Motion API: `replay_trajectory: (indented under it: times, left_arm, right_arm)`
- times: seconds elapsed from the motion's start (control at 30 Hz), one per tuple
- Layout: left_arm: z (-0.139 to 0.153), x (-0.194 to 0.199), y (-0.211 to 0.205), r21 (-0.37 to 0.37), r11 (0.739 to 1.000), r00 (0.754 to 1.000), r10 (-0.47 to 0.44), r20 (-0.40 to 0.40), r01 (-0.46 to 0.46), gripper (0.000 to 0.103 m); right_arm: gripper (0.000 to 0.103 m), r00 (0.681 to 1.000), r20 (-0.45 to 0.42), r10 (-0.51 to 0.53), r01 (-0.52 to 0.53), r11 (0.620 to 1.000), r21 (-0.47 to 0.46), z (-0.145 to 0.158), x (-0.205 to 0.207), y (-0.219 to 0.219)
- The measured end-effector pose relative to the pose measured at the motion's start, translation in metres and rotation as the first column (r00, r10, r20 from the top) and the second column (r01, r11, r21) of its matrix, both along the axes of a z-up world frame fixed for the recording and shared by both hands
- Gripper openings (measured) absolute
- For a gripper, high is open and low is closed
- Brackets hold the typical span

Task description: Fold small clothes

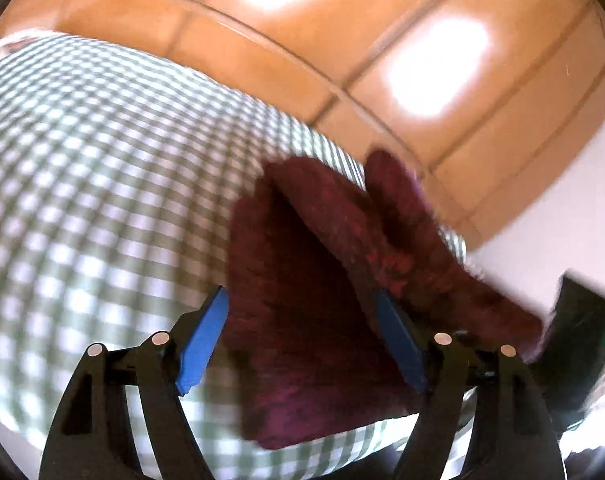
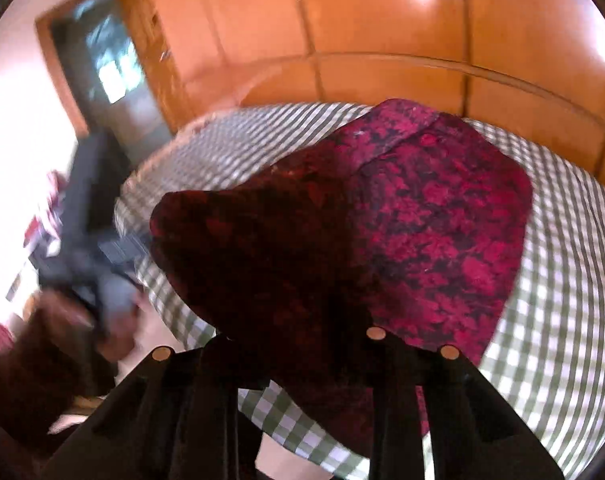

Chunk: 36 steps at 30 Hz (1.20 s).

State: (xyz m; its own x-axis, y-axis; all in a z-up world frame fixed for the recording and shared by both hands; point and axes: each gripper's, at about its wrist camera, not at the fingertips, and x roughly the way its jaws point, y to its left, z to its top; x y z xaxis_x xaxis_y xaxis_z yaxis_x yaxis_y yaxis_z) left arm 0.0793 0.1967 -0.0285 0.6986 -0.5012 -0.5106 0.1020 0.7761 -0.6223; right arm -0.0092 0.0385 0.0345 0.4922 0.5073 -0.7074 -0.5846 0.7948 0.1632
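Maroon garment (image 2: 422,216) pinched in the right hand-held gripper (image 2: 302,344), draped between the spread left hand-held gripper (image 1: 302,320) fingers.

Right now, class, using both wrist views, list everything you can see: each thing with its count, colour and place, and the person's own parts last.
garment: one, dark red with a mottled pattern, lying on the checked cloth, its near edge lifted.
checked cloth: one, green and white, spread under the garment.
wooden panelling: orange-brown, behind the cloth.
dark furniture: blurred, at the left of the right wrist view; what it is cannot be told.
left hand-held gripper: one, black with blue pads, open, the garment between its fingers.
right hand-held gripper: one, black, closed on the garment's near edge.
hand: one, blurred, at the lower left of the right wrist view.
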Motion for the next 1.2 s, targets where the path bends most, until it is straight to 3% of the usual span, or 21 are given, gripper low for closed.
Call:
replay_trajectory:
  times: [0.17,0.27,0.43,0.5,0.6,0.63,0.73,0.83,0.9,0.97,1.07,1.2]
  left_arm:
    - [0.013,-0.010,0.037,-0.207,0.978,0.998,-0.010,0.062,0.022,0.075]
    - [0.025,0.010,0.029,-0.233,0.968,0.994,-0.079,0.078,0.096,0.075]
    - [0.029,0.054,-0.023,-0.127,0.966,0.974,-0.229,0.002,0.227,0.080]
    - [0.023,0.072,-0.047,-0.109,0.951,0.954,-0.297,-0.053,0.290,0.080]
    - [0.017,0.089,-0.072,0.007,0.948,0.940,-0.315,-0.135,0.318,0.028]
    - [0.017,0.091,-0.075,0.001,0.948,0.939,-0.316,-0.135,0.319,0.024]
    - [0.026,0.090,-0.080,0.031,0.948,0.943,-0.312,-0.119,0.317,0.021]
    - [0.034,0.086,-0.078,0.076,0.945,0.946,-0.309,-0.098,0.317,0.019]
    - [0.035,0.080,-0.072,0.089,0.948,0.950,-0.298,-0.093,0.306,0.019]
    - [0.034,0.072,-0.065,0.088,0.955,0.957,-0.276,-0.088,0.284,0.019]
    - [0.027,0.058,-0.050,0.094,0.968,0.970,-0.225,-0.094,0.233,0.019]
    - [-0.003,0.040,-0.036,0.138,0.980,0.980,-0.119,-0.157,0.141,0.021]
  right_arm:
    - [0.022,0.998,0.027,0.054,-0.051,0.993,-0.105,-0.022,-0.004,0.030]
    - [0.022,0.991,0.089,0.100,-0.082,0.979,-0.188,-0.034,-0.023,0.038]
    - [0.023,0.987,0.131,0.096,-0.070,0.978,-0.194,-0.036,-0.038,0.034]
    - [0.029,0.985,0.140,0.102,-0.075,0.980,-0.185,-0.039,-0.040,0.041]
    - [0.059,0.981,0.130,0.143,-0.126,0.984,-0.129,-0.031,-0.049,0.032]
    - [0.074,0.980,0.094,0.175,-0.169,0.983,-0.073,-0.025,-0.051,0.024]
    - [0.084,0.971,0.029,0.236,-0.238,0.965,0.115,-0.004,-0.059,-0.011]
    - [0.085,0.982,0.008,0.189,-0.184,0.940,0.287,0.013,-0.054,-0.060]
    - [0.085,0.994,-0.020,0.108,-0.094,0.934,0.343,0.012,-0.043,-0.084]
    - [0.078,0.999,-0.043,-0.001,0.013,0.956,0.295,0.000,-0.024,-0.093]
    - [0.068,0.995,-0.093,-0.042,0.063,0.972,0.227,-0.023,-0.007,-0.089]
    - [0.069,0.995,-0.068,-0.078,0.084,0.992,0.098,-0.061,0.008,-0.053]
